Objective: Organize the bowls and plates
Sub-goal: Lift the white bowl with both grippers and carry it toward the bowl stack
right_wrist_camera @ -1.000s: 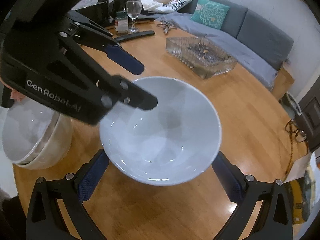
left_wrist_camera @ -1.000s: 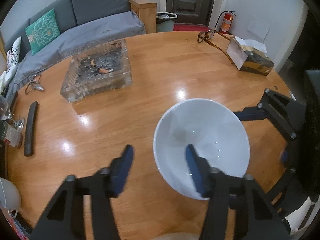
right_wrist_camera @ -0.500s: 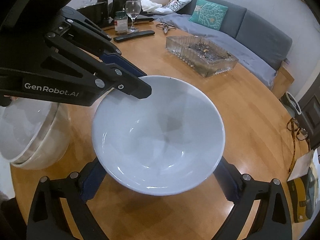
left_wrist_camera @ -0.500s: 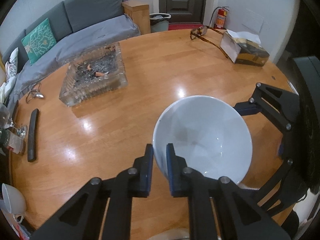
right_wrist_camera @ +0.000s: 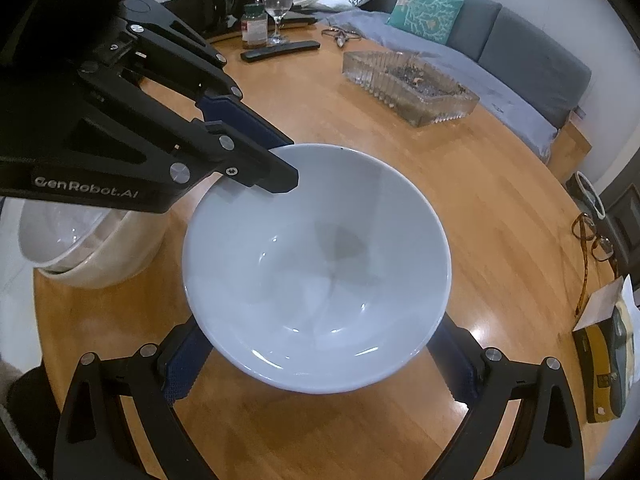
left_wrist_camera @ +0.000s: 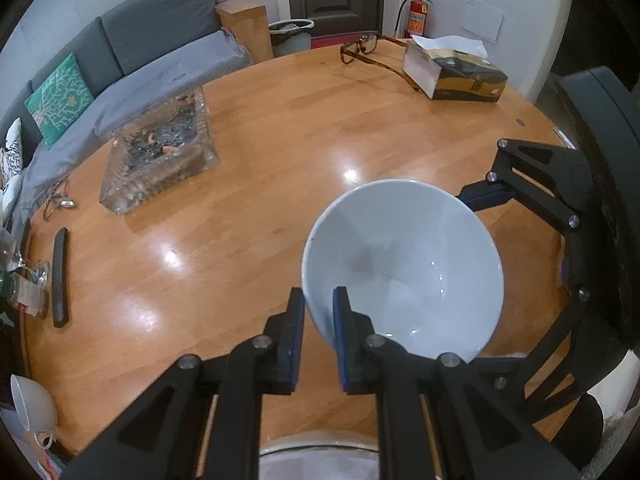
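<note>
A white bowl [left_wrist_camera: 404, 268] is held over the round wooden table [left_wrist_camera: 280, 128]. My left gripper [left_wrist_camera: 318, 312] is shut on the bowl's near rim, one finger inside and one outside. My right gripper [right_wrist_camera: 316, 356] stands wide around the same bowl [right_wrist_camera: 316, 268]; its fingers [right_wrist_camera: 184, 364] flank the bowl's underside, and I cannot tell whether they press on it. A stack of two bowls [right_wrist_camera: 80, 248], white inside cream, sits at the table edge to the left in the right wrist view, partly hidden by the left gripper. Its rim shows at the bottom of the left wrist view [left_wrist_camera: 320, 456].
A glass ashtray [left_wrist_camera: 160, 156] sits mid-table. Glasses [left_wrist_camera: 360, 50] and a tissue box [left_wrist_camera: 452, 74] lie at the far side. A black remote [left_wrist_camera: 60, 276], a jar [right_wrist_camera: 254, 26] and a wine glass [right_wrist_camera: 277, 4] stand at one edge. A white cup [left_wrist_camera: 32, 408] lies near the rim.
My left gripper has shut onto the bowl's rim from open. The bowl has lifted and tilted slightly, with the right gripper still around it.
</note>
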Tool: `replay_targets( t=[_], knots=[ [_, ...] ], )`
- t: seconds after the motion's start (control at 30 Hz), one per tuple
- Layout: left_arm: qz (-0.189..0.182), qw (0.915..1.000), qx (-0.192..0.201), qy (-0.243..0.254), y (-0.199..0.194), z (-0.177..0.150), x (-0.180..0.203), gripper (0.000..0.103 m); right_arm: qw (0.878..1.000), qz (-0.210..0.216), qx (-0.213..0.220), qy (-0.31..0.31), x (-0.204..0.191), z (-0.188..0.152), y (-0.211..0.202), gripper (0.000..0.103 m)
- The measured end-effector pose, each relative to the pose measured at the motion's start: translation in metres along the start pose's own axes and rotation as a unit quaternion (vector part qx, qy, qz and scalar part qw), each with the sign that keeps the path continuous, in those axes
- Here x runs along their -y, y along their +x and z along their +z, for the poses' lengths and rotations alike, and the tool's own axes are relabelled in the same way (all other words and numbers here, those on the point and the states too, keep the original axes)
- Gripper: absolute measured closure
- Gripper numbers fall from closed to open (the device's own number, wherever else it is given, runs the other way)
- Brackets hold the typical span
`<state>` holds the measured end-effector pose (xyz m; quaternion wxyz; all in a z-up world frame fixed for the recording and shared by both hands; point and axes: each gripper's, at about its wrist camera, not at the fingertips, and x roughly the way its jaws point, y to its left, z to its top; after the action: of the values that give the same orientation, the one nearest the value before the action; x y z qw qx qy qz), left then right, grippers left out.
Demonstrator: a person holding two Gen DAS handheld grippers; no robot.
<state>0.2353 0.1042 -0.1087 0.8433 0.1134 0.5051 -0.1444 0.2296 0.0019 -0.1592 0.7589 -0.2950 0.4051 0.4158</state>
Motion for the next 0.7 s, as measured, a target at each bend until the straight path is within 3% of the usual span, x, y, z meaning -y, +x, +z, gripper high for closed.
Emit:
replay_targets(
  t=[0.27, 0.7],
  knots=[
    [-0.021, 0.9997, -0.008, 0.009, -0.005, -0.006, 0.012, 0.089, 1.0, 0.011, -0.024, -0.001, -0.005, -0.008, -0.006, 0.007],
    [-0.032, 0.9991, -0.027, 0.008, 0.009, -0.003, 0.014, 0.088, 0.999, 0.031, -0.021, 0.016, -0.001, -0.012, 0.004, 0.007]
  ],
)
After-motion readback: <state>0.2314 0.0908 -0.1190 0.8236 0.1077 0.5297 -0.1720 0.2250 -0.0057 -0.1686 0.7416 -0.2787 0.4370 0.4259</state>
